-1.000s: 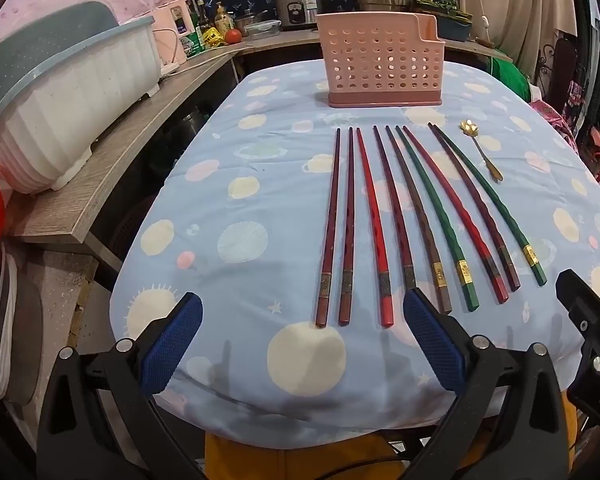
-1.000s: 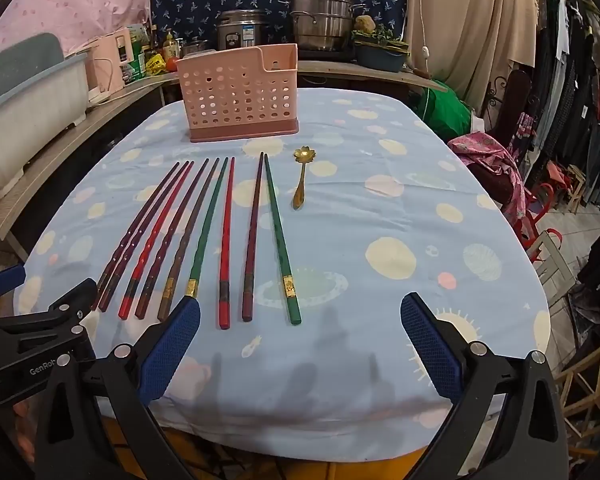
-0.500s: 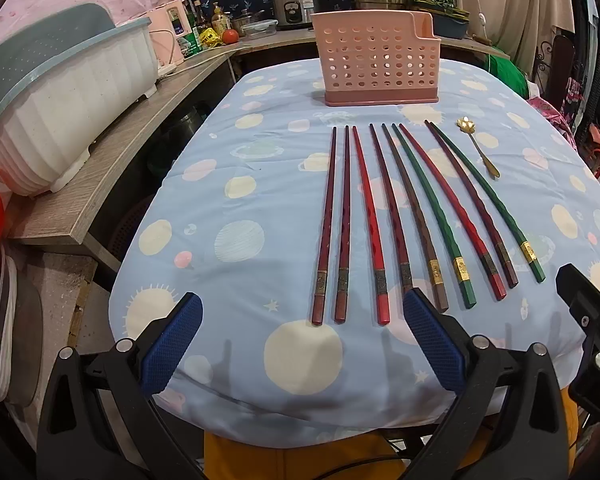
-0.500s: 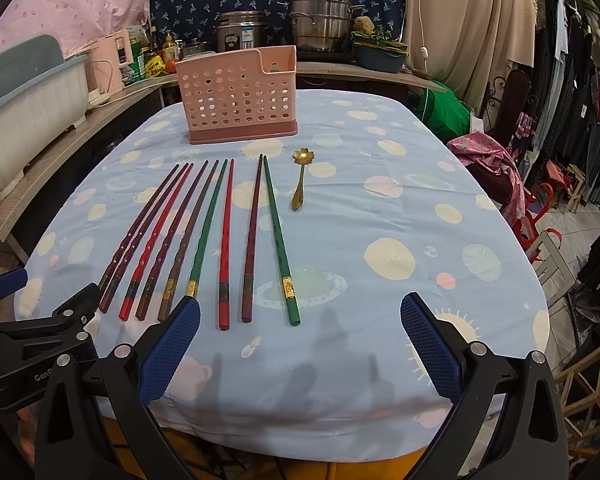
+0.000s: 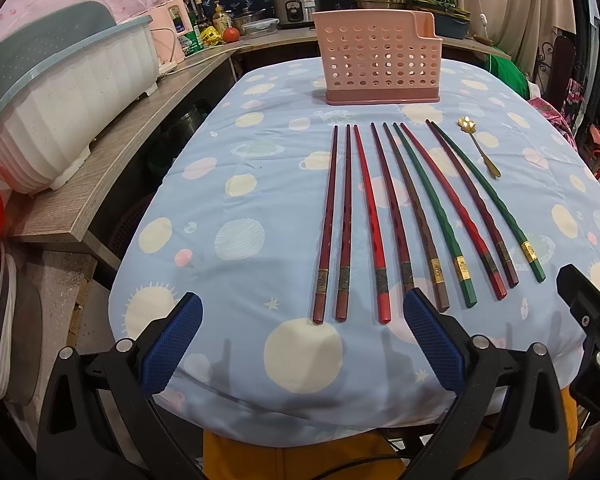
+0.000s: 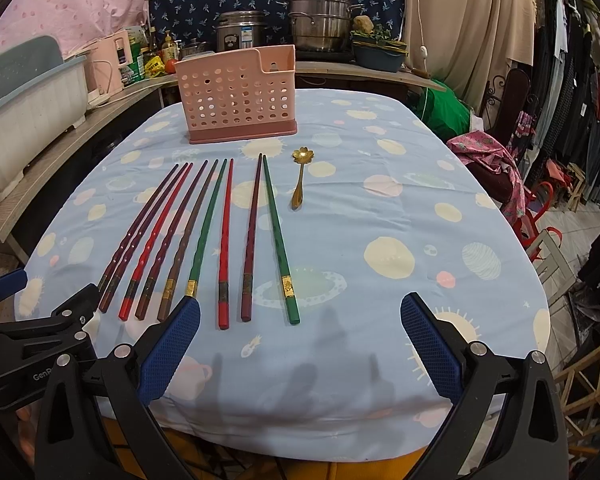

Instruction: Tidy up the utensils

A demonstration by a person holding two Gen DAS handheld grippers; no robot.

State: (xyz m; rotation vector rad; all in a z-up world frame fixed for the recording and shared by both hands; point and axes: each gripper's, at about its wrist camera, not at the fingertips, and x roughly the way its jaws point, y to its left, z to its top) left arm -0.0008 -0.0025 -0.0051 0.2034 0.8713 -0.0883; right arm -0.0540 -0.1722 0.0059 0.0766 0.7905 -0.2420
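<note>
Both grippers, left [image 5: 302, 336] and right [image 6: 300, 334], hover spread wide before nine red, brown and green chopsticks [image 5: 380, 224], gold-banded.

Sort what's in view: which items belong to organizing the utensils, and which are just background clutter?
Part of the job:
- chopsticks, nine in a row on the cloth
- gold spoon, right of the row
- pink perforated holder, standing behind them
- left gripper and right gripper, both open and empty

Just lying about:
- white dish rack
- rice cooker
- steel steamer pot
- tomato
</note>
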